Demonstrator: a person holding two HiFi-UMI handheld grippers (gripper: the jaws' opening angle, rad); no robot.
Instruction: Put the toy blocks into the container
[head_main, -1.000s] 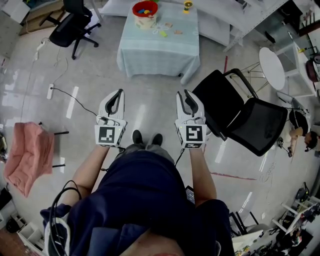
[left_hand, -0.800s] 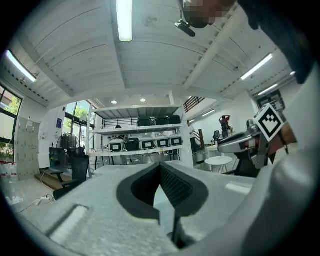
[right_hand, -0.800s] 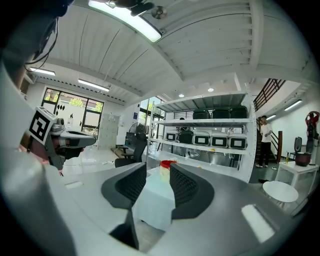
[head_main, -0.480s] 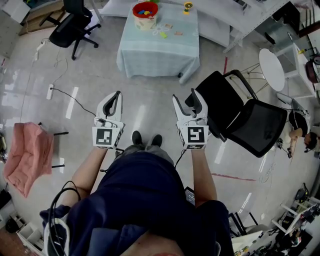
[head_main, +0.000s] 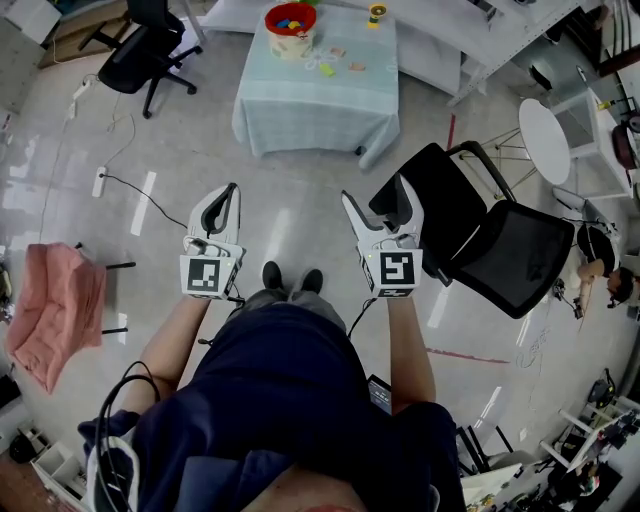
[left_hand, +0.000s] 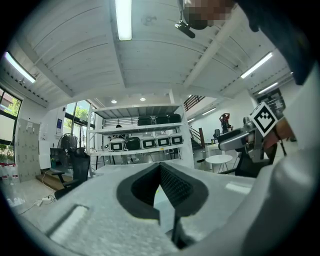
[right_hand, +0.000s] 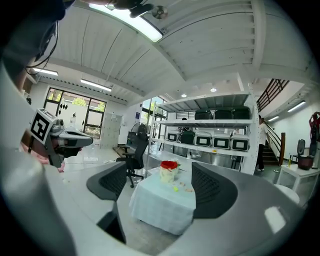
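A table with a pale blue cloth (head_main: 315, 105) stands far ahead across the floor. On it sits a red-rimmed container (head_main: 290, 20) holding coloured blocks, and a few loose toy blocks (head_main: 326, 68) lie beside it. The right gripper view frames the table (right_hand: 162, 212), the container (right_hand: 169, 171) and the loose blocks (right_hand: 176, 188) between the jaws, far off. My right gripper (head_main: 377, 193) is held level at waist height; its jaws have just been opening and are open with nothing between them. My left gripper (head_main: 231, 193) is held beside it, shut and empty.
Two black chairs (head_main: 480, 230) stand close on my right. A black office chair (head_main: 140, 50) is at the far left, a pink cloth on a stand (head_main: 55, 305) at the left, and a round white table (head_main: 543, 135) at the right. A cable (head_main: 150, 200) crosses the floor.
The right gripper's jaws have spread from nearly closed to wide apart. Both hands stay about where they were.
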